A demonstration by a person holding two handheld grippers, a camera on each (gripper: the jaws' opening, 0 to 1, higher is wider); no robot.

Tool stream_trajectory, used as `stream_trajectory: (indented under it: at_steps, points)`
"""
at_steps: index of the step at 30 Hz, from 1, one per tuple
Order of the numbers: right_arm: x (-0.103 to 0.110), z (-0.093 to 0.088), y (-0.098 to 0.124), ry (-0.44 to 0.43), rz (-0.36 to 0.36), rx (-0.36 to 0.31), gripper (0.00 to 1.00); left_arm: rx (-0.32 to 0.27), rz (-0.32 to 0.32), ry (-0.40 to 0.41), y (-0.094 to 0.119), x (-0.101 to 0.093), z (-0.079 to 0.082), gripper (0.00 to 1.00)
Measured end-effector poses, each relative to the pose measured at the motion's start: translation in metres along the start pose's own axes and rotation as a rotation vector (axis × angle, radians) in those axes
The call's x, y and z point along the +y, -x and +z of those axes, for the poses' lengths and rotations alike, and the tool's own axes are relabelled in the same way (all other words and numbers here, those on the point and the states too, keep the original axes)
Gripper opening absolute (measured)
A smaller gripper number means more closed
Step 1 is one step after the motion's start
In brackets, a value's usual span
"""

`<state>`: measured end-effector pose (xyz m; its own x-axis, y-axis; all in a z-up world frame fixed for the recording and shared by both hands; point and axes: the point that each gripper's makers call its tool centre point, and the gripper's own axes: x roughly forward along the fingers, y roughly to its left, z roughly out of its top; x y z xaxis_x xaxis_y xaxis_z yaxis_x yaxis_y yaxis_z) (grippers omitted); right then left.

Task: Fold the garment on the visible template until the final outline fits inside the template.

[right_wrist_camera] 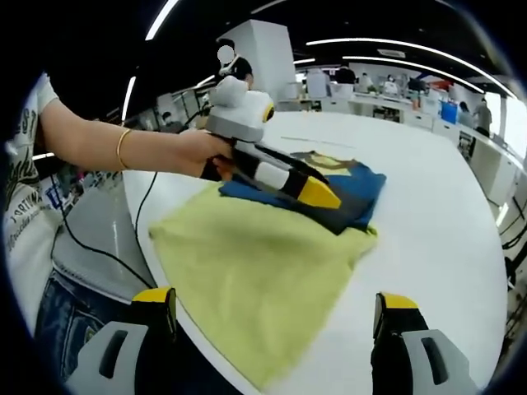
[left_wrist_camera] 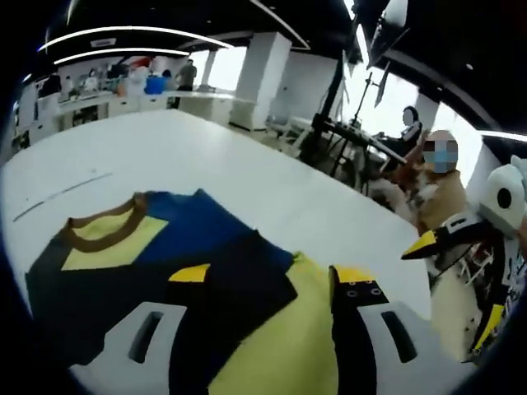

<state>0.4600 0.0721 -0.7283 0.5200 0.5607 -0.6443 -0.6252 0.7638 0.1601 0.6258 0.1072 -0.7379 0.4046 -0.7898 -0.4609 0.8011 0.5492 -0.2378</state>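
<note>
A large white round-edged table point(right_wrist_camera: 445, 239) spreads across both views, its rim curving along the lower left of the right gripper view. On it lies the garment, a yellow, navy and blue shirt with a brown neckband point(right_wrist_camera: 272, 247). In the right gripper view its yellow half fills the centre and reaches toward the near table edge, with the blue and navy part folded at the upper middle. In the left gripper view the same shirt point(left_wrist_camera: 165, 255) sits in the lower left, neckband toward the upper left of the frame. No template outline can be made out under it.

The left gripper point(right_wrist_camera: 317, 196), white and black with yellow tips, crosses the upper middle of the right gripper view, held by a hand point(right_wrist_camera: 198, 152) wearing a gold bracelet; its tips rest over the dark fabric, and whether they pinch it I cannot tell. In its own view point(left_wrist_camera: 268, 276) the jaws stand apart above the cloth.

The right gripper point(right_wrist_camera: 276, 306) shows spread jaws at the bottom of its view, holding nothing, and appears at the right edge of the left gripper view point(left_wrist_camera: 424, 244).
</note>
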Motion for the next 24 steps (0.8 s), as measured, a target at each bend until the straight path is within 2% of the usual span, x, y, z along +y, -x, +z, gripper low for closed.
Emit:
stream_trajectory:
  at_steps: [5,10,18,24]
  points:
    - [0.003,0.002,-0.001,0.013,0.016,0.002,0.99,-0.027,0.008,-0.012,0.017,0.009,-0.001,0.73]
    - [0.003,0.009,-0.001,0.003,0.031,-0.026,0.99,-0.014,0.007,-0.063,0.039,0.017,-0.009,0.82]
    - [0.004,0.013,-0.001,0.037,0.049,-0.017,0.99,-0.044,-0.001,-0.057,0.071,0.025,-0.013,0.98]
    - [0.004,0.019,-0.005,0.04,0.064,-0.03,0.99,-0.041,0.004,-0.063,0.1,0.03,-0.023,0.99]
